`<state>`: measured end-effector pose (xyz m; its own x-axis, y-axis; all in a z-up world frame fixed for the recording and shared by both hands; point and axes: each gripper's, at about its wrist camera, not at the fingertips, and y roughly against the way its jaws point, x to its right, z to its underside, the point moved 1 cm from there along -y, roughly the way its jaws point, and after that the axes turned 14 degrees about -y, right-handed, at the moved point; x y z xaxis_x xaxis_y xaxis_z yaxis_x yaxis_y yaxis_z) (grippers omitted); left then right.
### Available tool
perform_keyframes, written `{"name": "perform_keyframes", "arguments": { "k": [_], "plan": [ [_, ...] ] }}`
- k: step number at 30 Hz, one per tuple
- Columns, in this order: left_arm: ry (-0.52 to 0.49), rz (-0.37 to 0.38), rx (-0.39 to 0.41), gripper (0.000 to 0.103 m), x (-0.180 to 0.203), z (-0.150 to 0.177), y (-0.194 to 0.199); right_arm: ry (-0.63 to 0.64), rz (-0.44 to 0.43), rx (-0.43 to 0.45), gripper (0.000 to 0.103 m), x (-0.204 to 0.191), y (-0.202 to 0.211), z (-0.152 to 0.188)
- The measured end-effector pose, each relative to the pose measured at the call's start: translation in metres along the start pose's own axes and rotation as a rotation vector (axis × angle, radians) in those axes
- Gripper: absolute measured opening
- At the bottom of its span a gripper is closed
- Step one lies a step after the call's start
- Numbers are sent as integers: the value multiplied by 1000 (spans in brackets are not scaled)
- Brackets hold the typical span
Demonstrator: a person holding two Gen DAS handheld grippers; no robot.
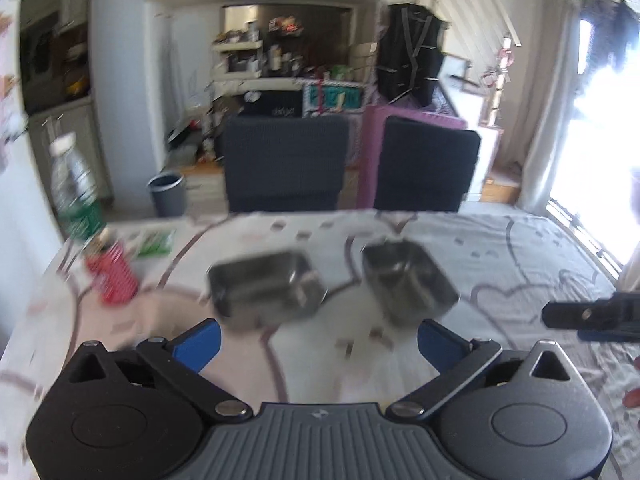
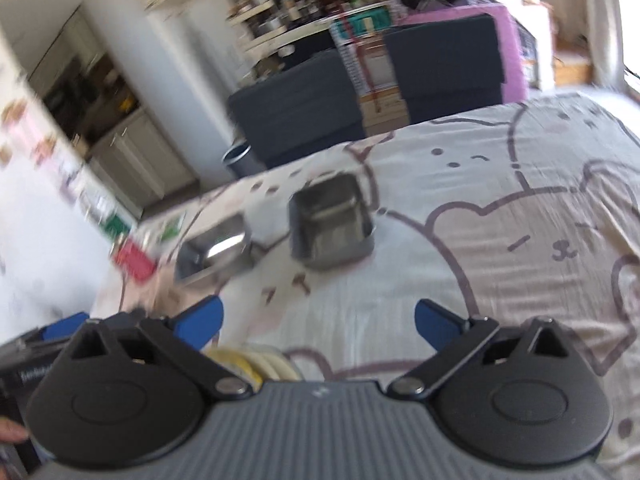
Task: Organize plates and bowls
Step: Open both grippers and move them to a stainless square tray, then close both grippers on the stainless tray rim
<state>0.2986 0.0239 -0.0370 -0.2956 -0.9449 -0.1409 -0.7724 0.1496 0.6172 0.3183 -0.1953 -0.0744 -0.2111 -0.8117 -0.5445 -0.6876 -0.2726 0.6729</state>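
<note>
Fingers [image 1: 440,342] short of metal bowls [image 1: 266,288]

Open cloth right of the two metal bowls [image 1: 408,280]; red cup [image 1: 114,276] and bottle [image 1: 74,192] crowding the bench's [image 1: 520,248] left edge.

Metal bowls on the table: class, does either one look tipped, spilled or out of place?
Nothing stands out. Both metal bowls sit upright and apart on the tablecloth, and look empty, though blur hides fine detail.
</note>
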Motion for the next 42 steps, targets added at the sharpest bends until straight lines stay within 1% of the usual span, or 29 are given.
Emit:
{"name": "perform_keyframes", "arguments": {
  "k": [2,6,10,12,14,17,20,24,28,32,35,39,42],
  "plan": [
    [-26,23,9,103,0,-21,-18,-57,13,12,103,5,-11,-10],
    [-122,47,14,103,4,-65,-60,-168,23,-4,103,15,-40,-24],
    [-223,61,-2,103,11,-95,-106,-274,56,-12,103,24,-77,-39],
    [-255,65,-20,103,12,-101,-131,-318,74,-12,103,27,-98,-46],
    [-272,73,-49,103,12,-104,-158,-334,91,-30,103,28,-116,-47],
    [-312,90,-101,103,16,-102,-194,-324,123,-64,103,24,-146,-47],
    [-382,94,-132,103,28,-97,-222,-298,149,-76,103,18,-162,-45],
    [-452,101,-158,103,41,-94,-249,-270,198,-83,103,11,-177,-41],
    [-510,93,-164,103,53,-91,-268,-216,266,-126,103,3,-188,-36],
    [-524,65,-164,102,58,-89,-277,-159,271,-145,103,-2,-192,-29],
    [-524,33,-164,96,56,-88,-278,-118,280,-151,103,-3,-188,-28],
    [-498,34,-186,90,44,-84,-270,-68,301,-142,101,4,-186,-31],
    [-458,42,-198,83,32,-80,-260,-61,300,-132,95,11,-183,-34]
  ]
}}
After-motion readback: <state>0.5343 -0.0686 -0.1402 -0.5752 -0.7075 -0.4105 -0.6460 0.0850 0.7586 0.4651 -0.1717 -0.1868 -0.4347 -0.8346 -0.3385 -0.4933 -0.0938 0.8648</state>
